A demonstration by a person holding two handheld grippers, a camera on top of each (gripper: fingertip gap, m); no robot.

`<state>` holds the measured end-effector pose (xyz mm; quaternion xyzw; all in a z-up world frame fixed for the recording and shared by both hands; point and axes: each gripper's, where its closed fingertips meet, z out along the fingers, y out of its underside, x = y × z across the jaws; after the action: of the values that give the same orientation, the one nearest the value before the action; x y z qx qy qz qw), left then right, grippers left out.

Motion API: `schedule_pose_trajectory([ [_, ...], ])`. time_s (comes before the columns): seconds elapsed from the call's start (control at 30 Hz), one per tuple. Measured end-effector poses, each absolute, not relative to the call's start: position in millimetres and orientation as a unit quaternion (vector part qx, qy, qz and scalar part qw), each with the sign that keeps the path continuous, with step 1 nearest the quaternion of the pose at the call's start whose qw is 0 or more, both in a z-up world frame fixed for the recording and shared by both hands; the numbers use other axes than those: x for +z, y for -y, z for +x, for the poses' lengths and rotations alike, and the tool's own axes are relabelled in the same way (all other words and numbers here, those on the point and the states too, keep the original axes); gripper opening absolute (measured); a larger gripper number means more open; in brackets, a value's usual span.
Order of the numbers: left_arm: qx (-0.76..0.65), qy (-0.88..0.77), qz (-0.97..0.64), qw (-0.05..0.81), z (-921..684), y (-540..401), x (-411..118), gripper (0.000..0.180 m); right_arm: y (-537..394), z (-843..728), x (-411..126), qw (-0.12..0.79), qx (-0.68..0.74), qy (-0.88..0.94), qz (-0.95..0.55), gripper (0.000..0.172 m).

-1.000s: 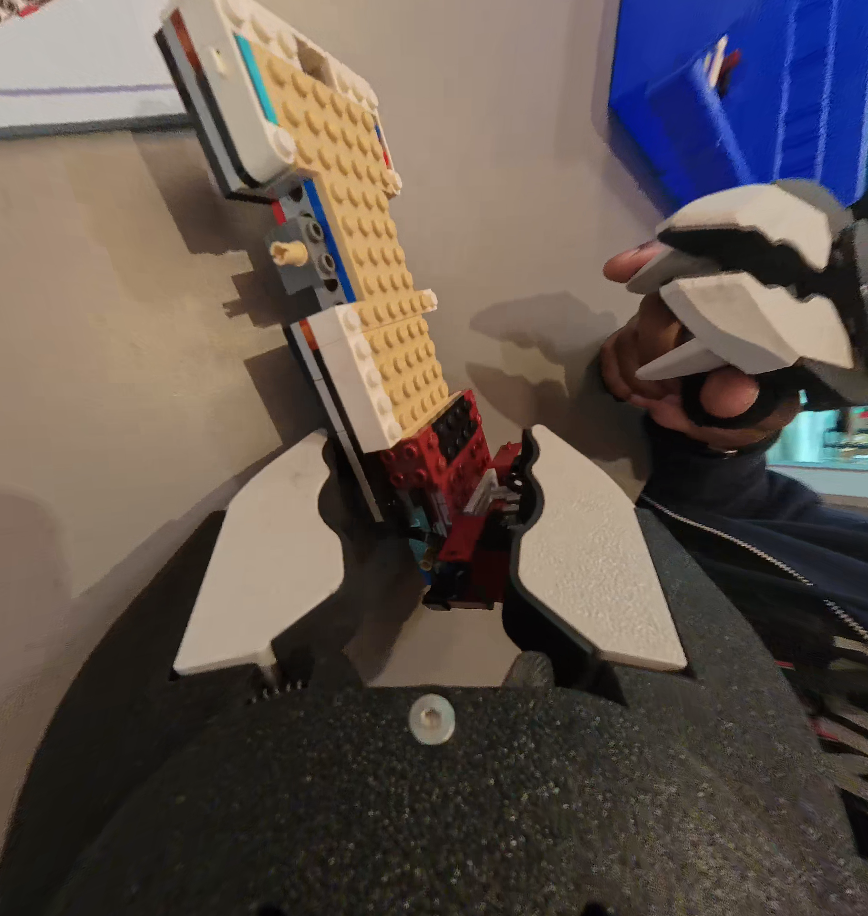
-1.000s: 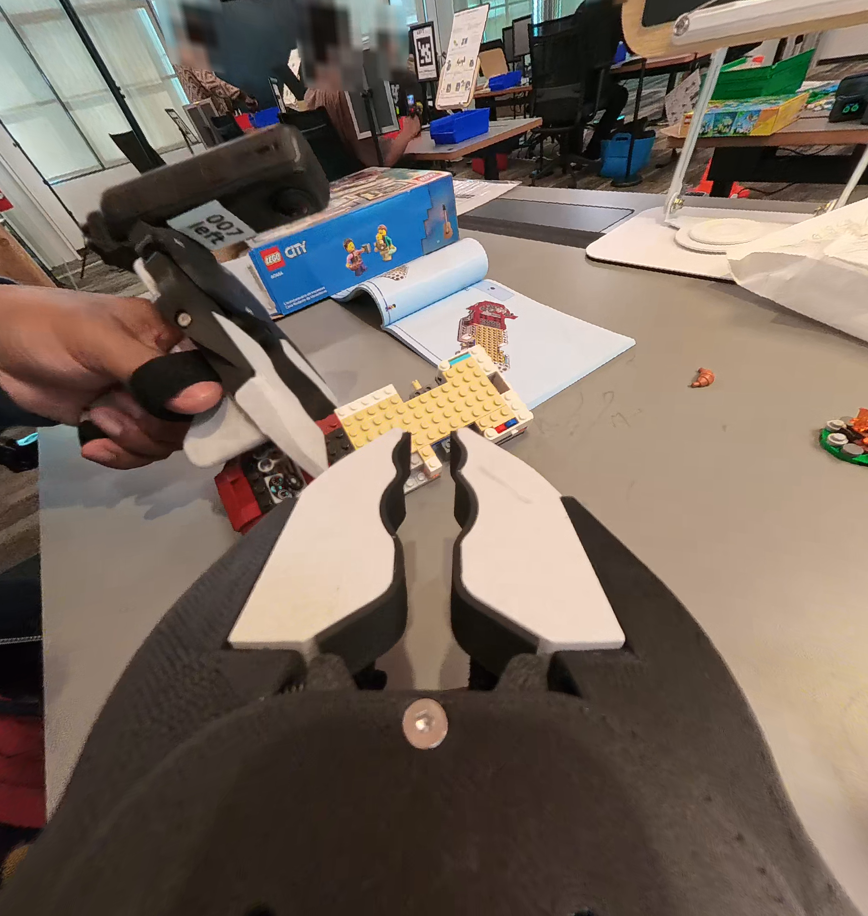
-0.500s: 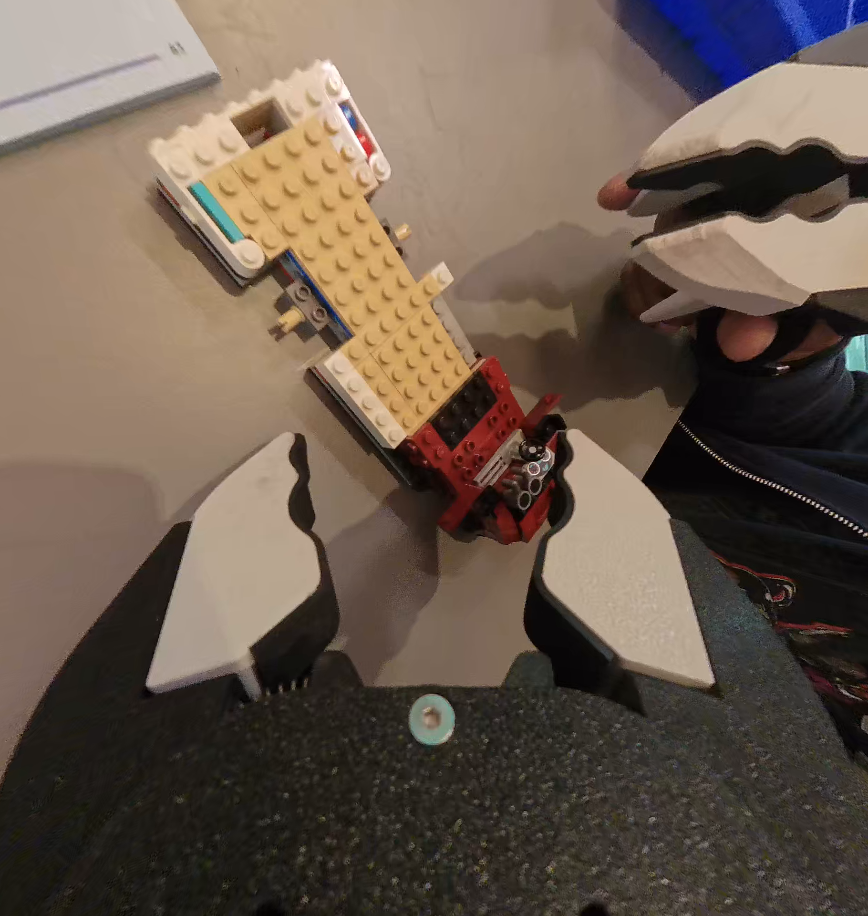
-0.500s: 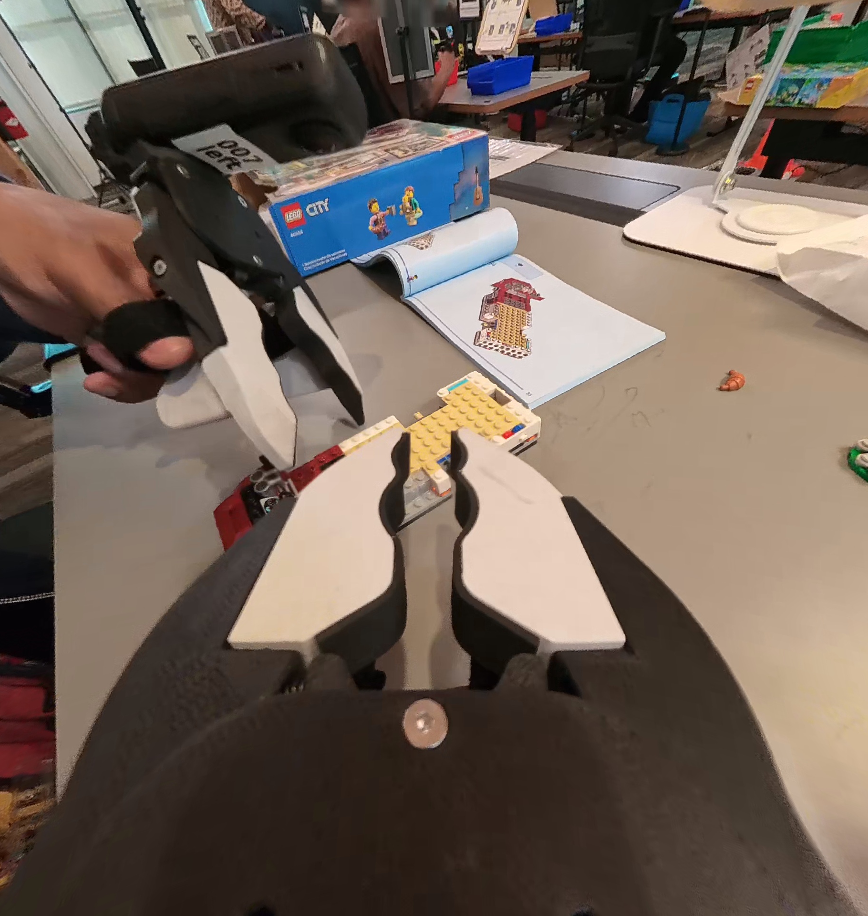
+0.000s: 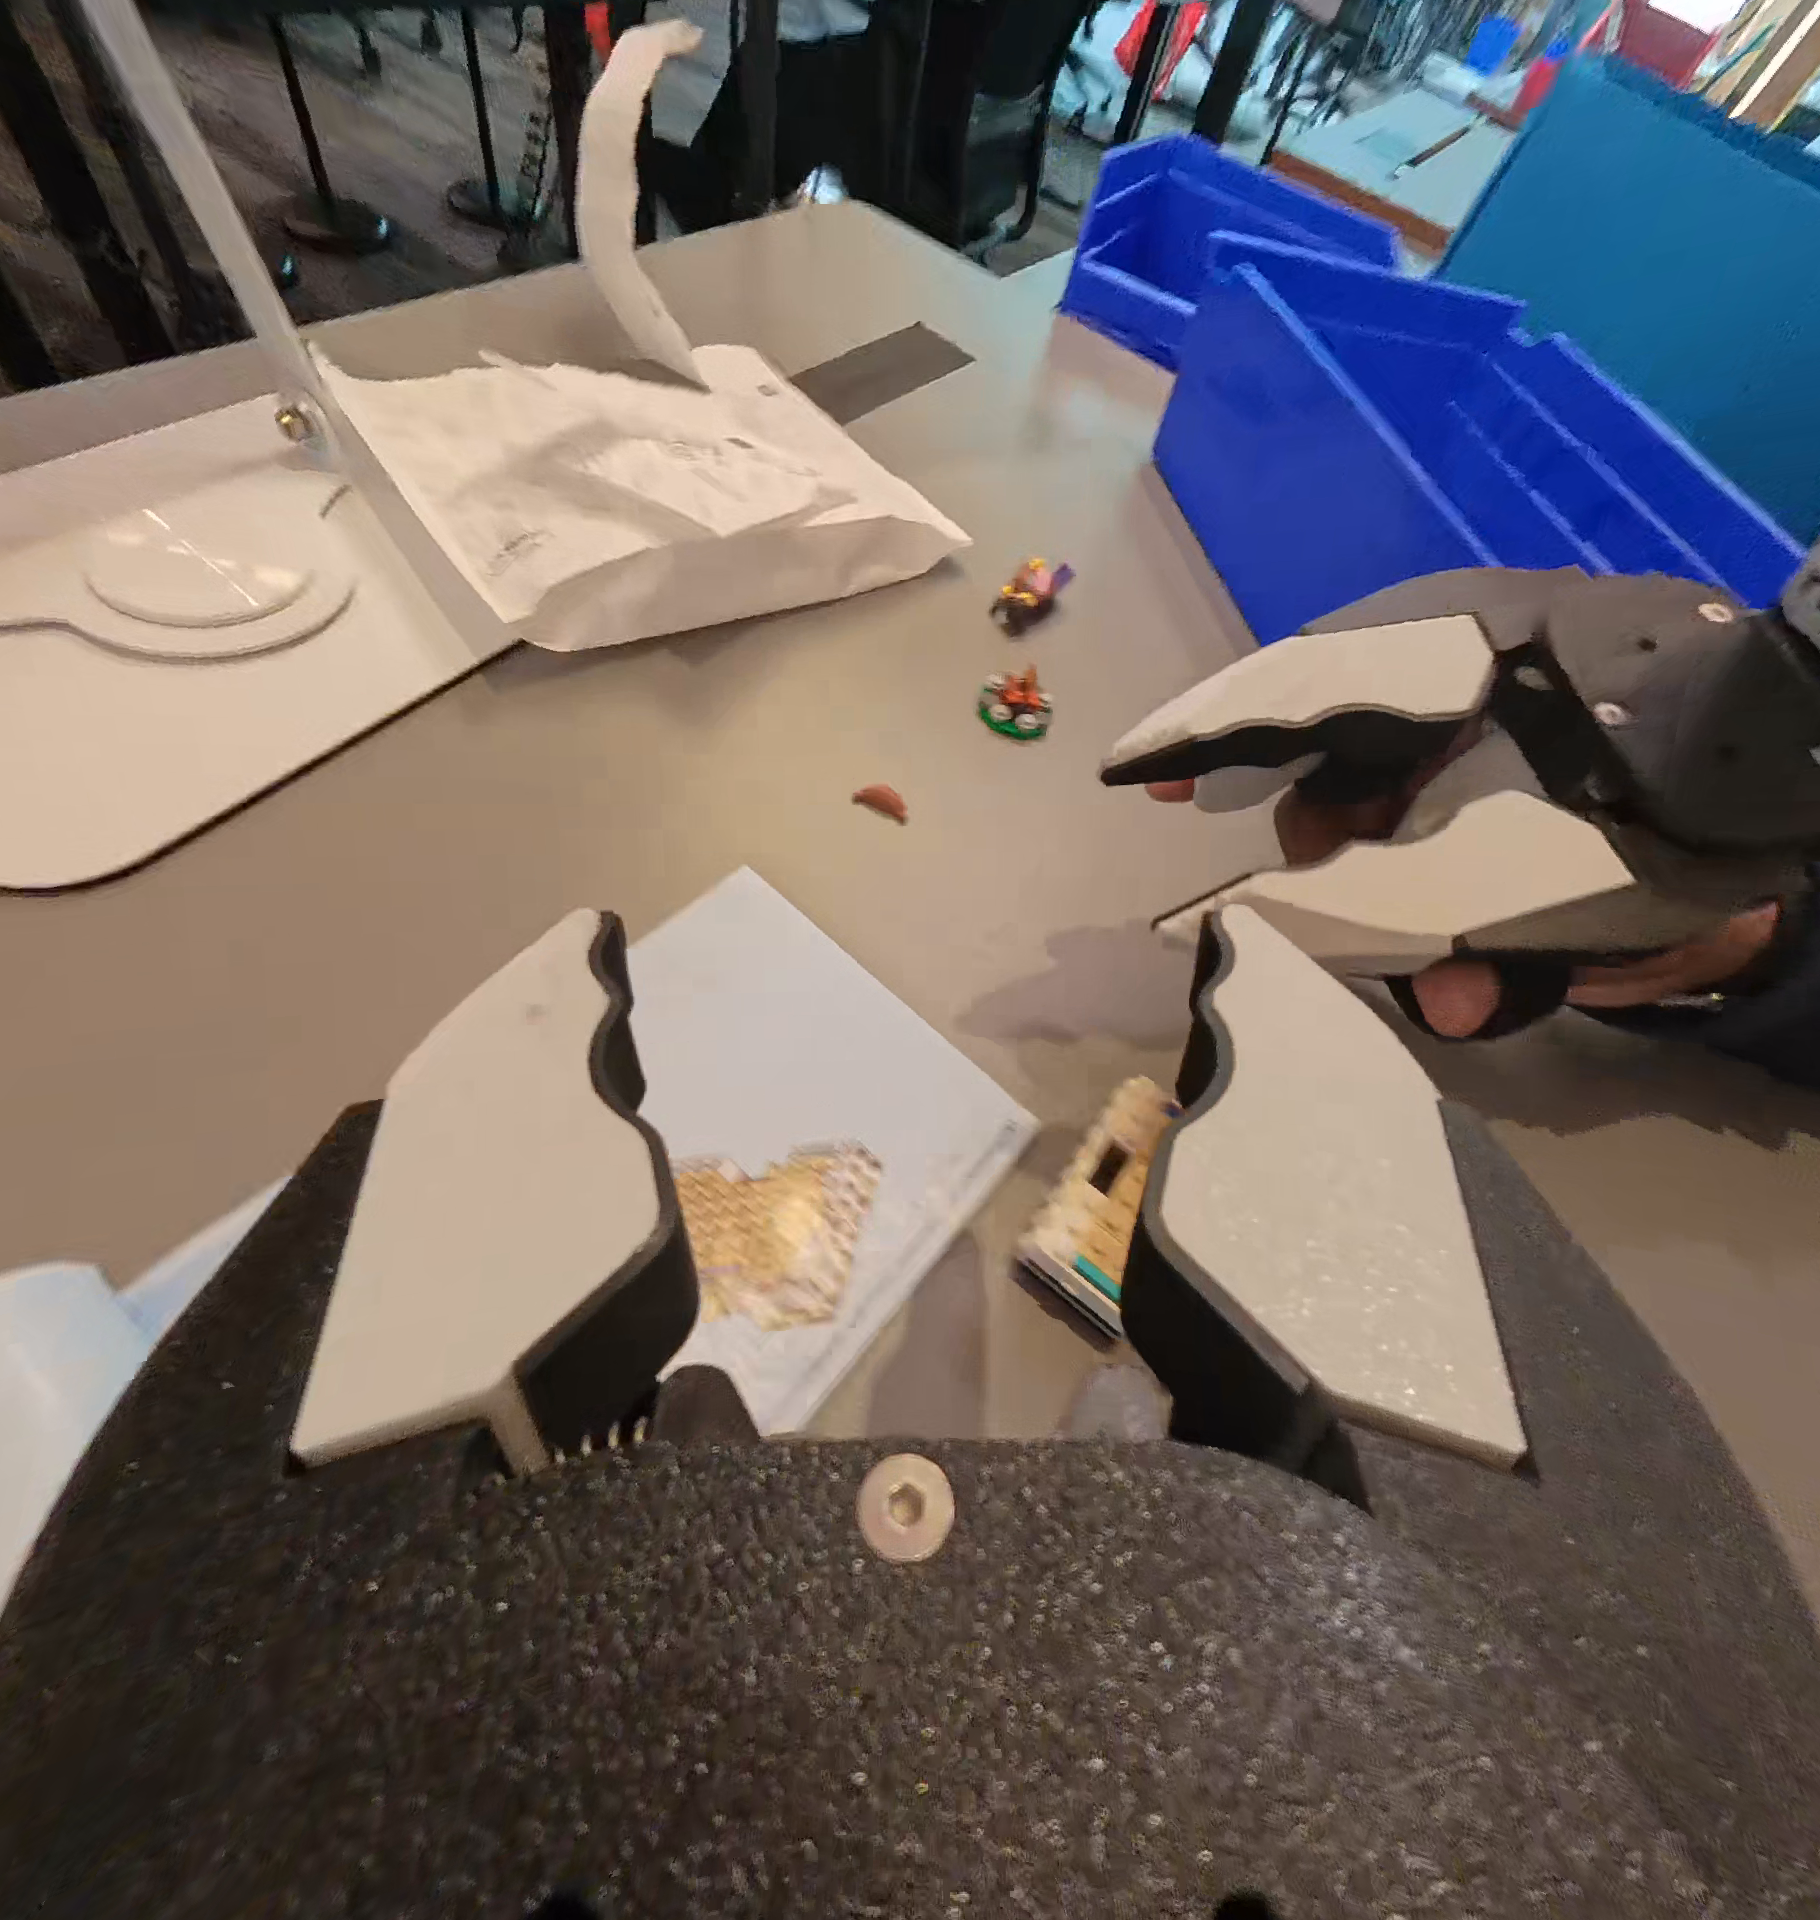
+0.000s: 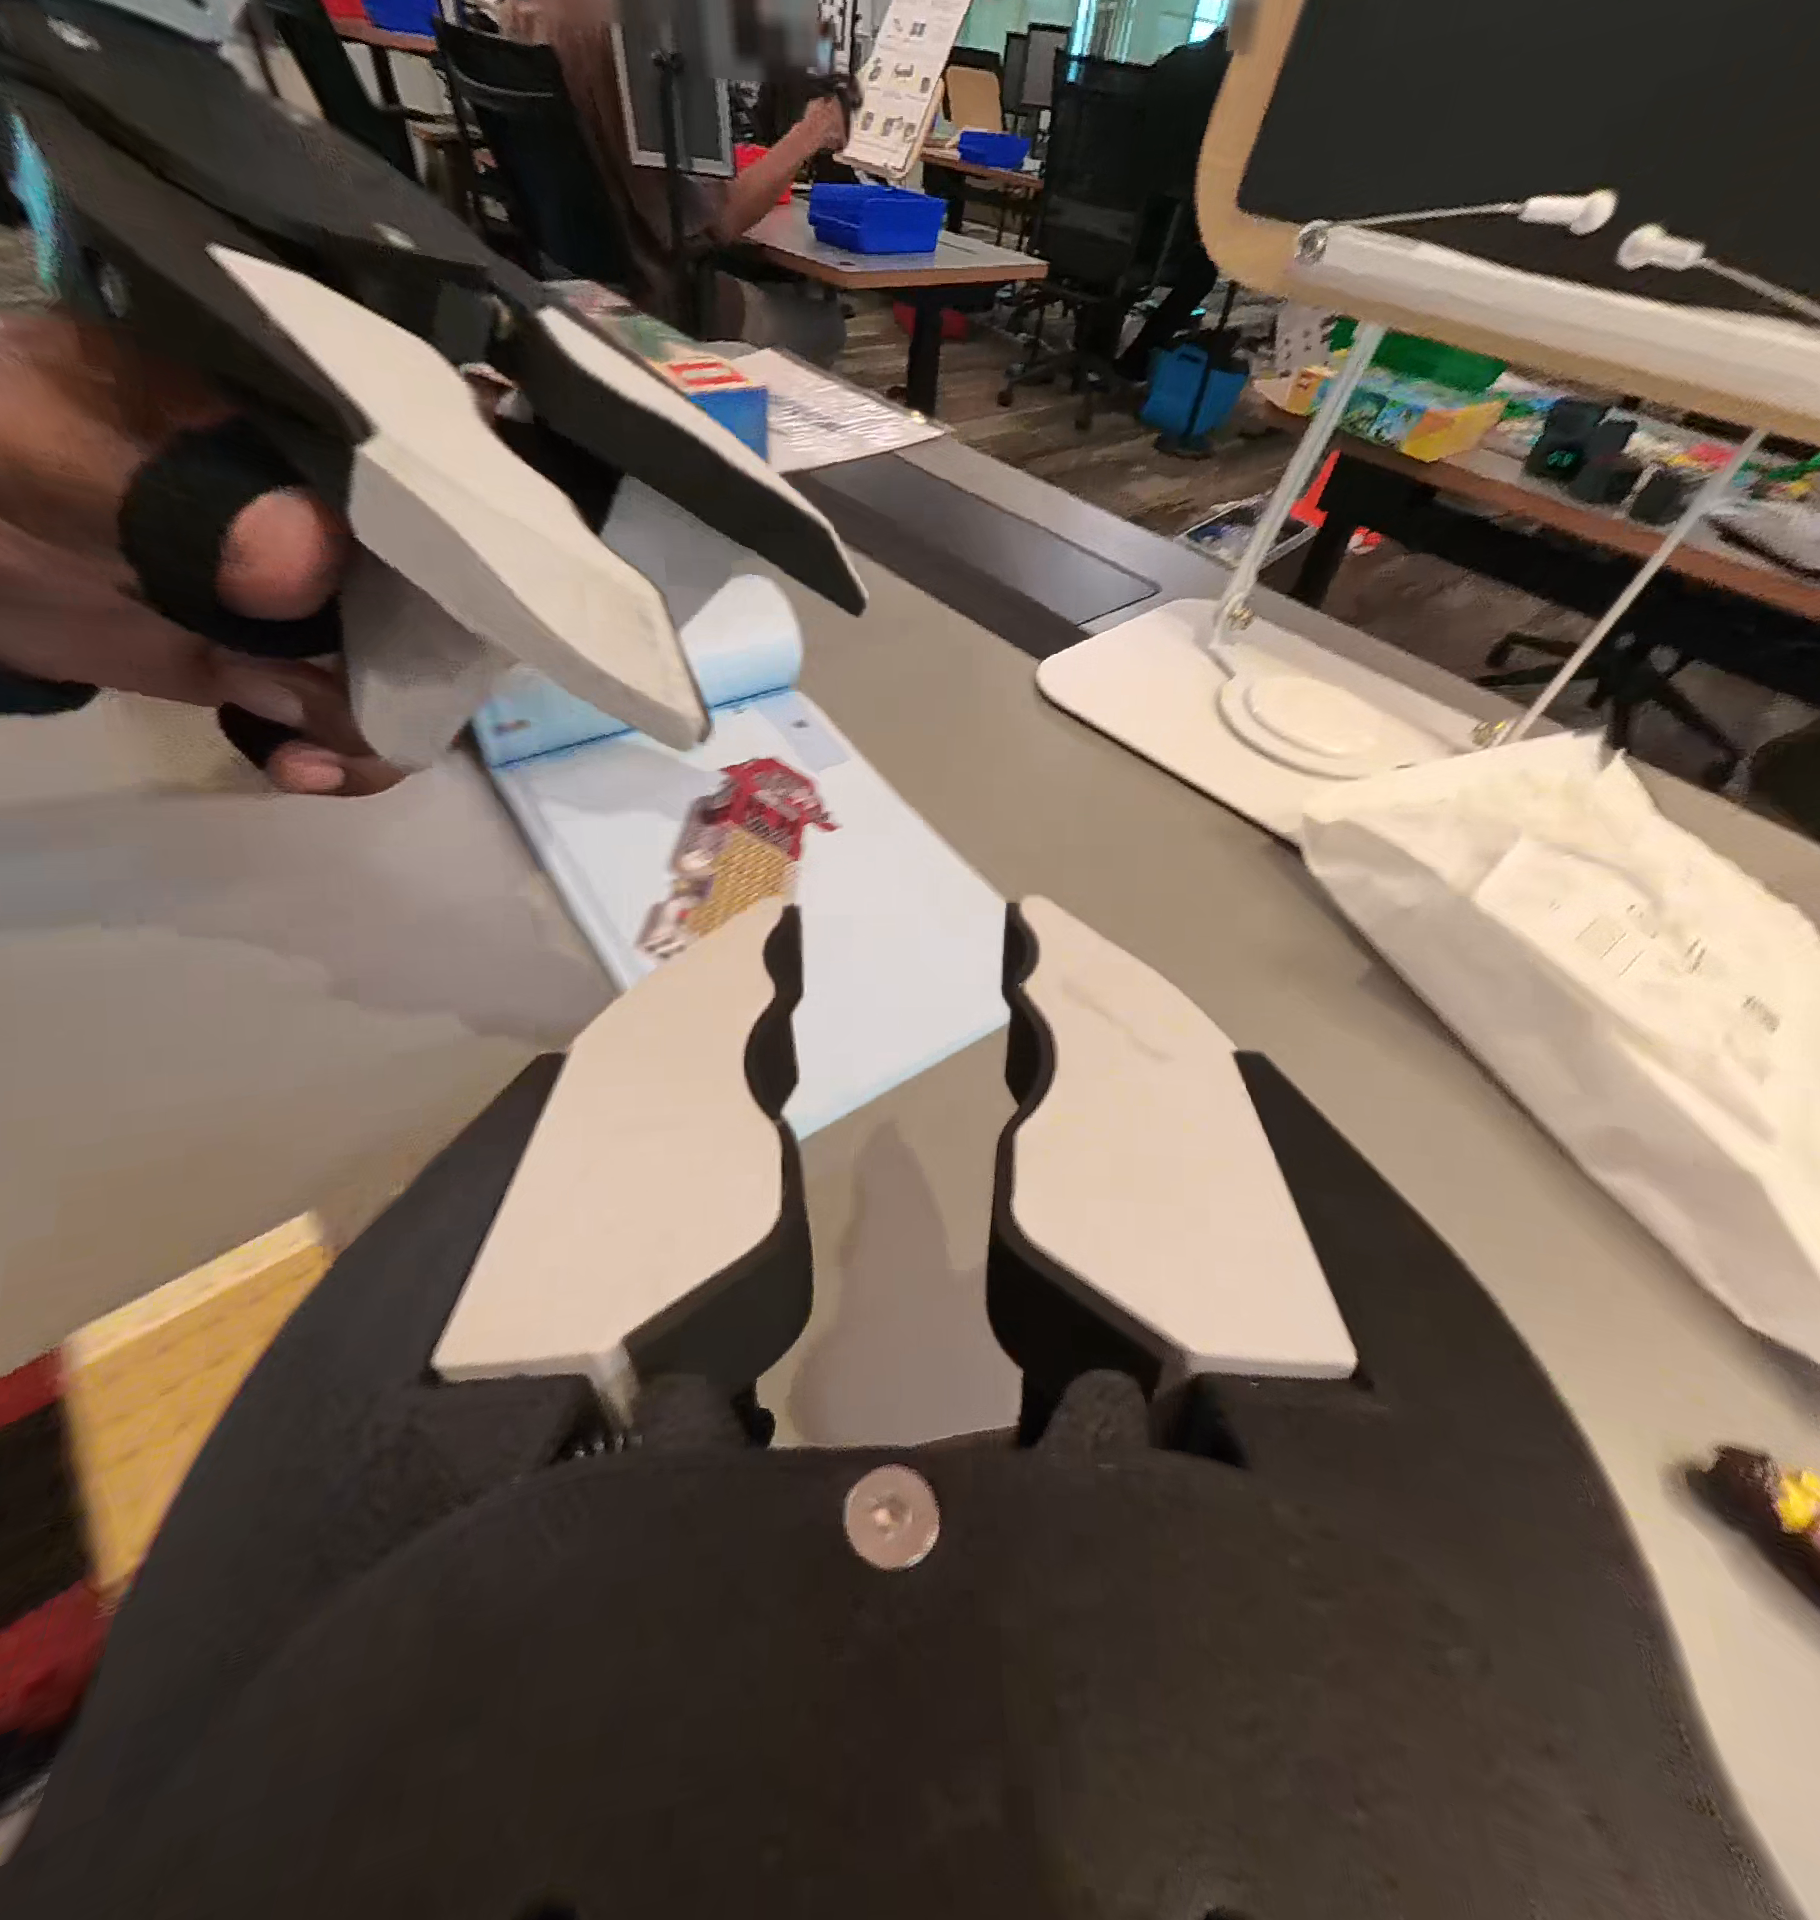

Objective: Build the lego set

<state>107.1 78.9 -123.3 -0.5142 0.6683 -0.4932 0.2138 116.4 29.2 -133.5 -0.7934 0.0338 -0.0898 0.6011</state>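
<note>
- Left tongs (image 5: 906, 935): spread wide, nothing between the pads, held above the worktop (image 5: 262, 997).
- Brick model (image 5: 1093, 1195): flat on the worktop just below the left tongs' right finger (image 5: 1301, 1195), which hides part of it. Tan studded plate with white edge; long axis runs away from the left camera, near end with a teal strip. In the right wrist view its tan and red end (image 6: 106, 1455) sits at the lower left, blurred.
- Instruction booklet (image 5: 812, 1039): open, just left of the model, printed picture of the build facing up.
- Right tongs (image 6: 901, 925): partly apart, nothing gripped, above the booklet's corner.
- Further out: small brown piece (image 5: 882, 800), green round mini-build (image 5: 1015, 712), white paper bag (image 5: 625, 499), blue bins (image 5: 1405, 436).
</note>
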Motion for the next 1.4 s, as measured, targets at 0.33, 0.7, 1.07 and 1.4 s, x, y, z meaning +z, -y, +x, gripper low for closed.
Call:
schedule_pose_trajectory([
  [0.33, -0.355, -0.806, -0.463, 0.095, 157, -84, -191, 0.101, -27, 149, -136, 0.644, -0.071, -0.063, -0.760, 0.042],
  [0.7, -0.377, -0.798, -0.470, 0.035, 161, -58, -212, 0.095, -22, 158, -132, 0.665, 0.007, -0.096, -0.741, 0.037],
  [1.07, -0.371, -0.800, -0.471, 0.043, 159, -58, -213, 0.095, -23, 157, -133, 0.661, 0.012, -0.096, -0.744, 0.037],
  [1.4, -0.372, -0.798, -0.472, 0.042, 160, -58, -214, 0.095, -25, 157, -135, 0.656, 0.019, -0.098, -0.748, 0.036],
])
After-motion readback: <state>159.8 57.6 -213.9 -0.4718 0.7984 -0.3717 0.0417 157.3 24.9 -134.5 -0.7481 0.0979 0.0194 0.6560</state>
